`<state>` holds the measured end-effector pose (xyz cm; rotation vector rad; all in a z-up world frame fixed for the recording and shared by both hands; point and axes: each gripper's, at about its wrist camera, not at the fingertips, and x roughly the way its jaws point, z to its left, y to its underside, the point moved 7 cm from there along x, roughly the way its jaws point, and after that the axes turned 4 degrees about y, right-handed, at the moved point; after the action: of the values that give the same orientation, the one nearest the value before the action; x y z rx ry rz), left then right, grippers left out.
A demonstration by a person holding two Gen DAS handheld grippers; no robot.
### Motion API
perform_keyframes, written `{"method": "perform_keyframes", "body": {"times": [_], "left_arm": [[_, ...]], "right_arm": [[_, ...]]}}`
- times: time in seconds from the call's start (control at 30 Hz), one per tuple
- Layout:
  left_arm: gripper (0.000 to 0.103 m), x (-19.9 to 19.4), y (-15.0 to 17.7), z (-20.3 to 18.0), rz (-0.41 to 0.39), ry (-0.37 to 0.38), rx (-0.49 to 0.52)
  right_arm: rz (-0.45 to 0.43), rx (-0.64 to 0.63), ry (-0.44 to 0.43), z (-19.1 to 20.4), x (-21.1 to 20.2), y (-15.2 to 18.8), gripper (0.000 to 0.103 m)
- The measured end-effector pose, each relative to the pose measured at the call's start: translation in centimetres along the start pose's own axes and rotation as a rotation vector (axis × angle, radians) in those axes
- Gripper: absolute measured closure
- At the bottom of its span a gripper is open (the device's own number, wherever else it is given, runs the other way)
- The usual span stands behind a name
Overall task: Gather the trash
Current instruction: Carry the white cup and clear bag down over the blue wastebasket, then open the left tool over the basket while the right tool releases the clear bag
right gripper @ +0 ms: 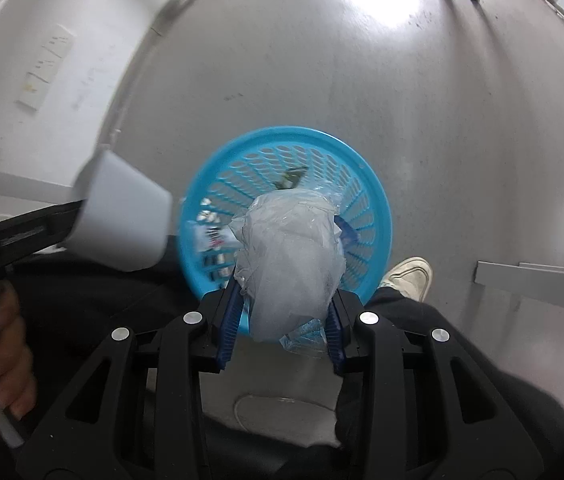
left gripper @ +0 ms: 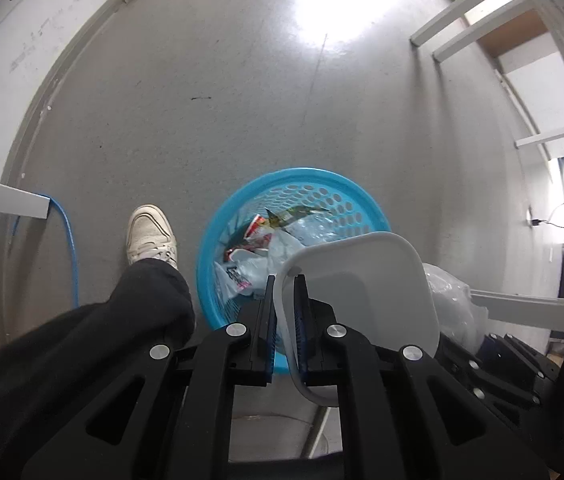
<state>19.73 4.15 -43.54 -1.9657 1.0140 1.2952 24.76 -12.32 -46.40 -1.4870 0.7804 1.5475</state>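
A blue perforated basket [left gripper: 293,173] stands on the grey floor, with wrappers and plastic bags [left gripper: 260,246] inside. My left gripper [left gripper: 285,285] is shut on the wall of a white plastic tub [left gripper: 361,280], which hangs tilted over the basket's near right side. In the right wrist view my right gripper [right gripper: 287,268] is shut on a crumpled clear plastic bag [right gripper: 289,256], directly above the basket [right gripper: 289,136]. The white tub [right gripper: 122,216] hangs to the left of it, beside the rim. From the left wrist view the clear bag [left gripper: 453,304] shows at the right, behind the tub.
A person's white shoe [left gripper: 152,236] and dark trouser leg stand left of the basket; another shoe [right gripper: 409,278] stands on its other side. A blue cable [left gripper: 68,248] runs along the wall. White furniture legs [left gripper: 461,20] stand far right. A hand [right gripper: 6,340] grips a handle.
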Motion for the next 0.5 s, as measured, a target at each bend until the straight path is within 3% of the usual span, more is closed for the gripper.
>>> {"method": "perform_keyframes", "body": {"times": [0.1,0.4,0.47,0.5], "left_arm": [[0.096,1.5,-1.0,0.1,0.022,-0.032,-0.001],[0.096,6.2,-2.8,-0.4,0.112,-0.108,0.009],[0.071,6.9,-3.1,-0.1,0.133,-0.124,-0.018],[0.043,7.0,-3.2,-0.1,0.130,-0.117,-0.027]], "right_arm": [[0.059,0.050,-0.027,-0.9,2.3,-0.9,0.069],[0.157,0.078,0.018,-2.1,7.1,-2.5,0.065],[0.172,0.091,0.009,-2.1,7.9,-2.8,0.059],[0.181,0.094,0.004,-2.1,8.2,-2.8,0.054]]}}
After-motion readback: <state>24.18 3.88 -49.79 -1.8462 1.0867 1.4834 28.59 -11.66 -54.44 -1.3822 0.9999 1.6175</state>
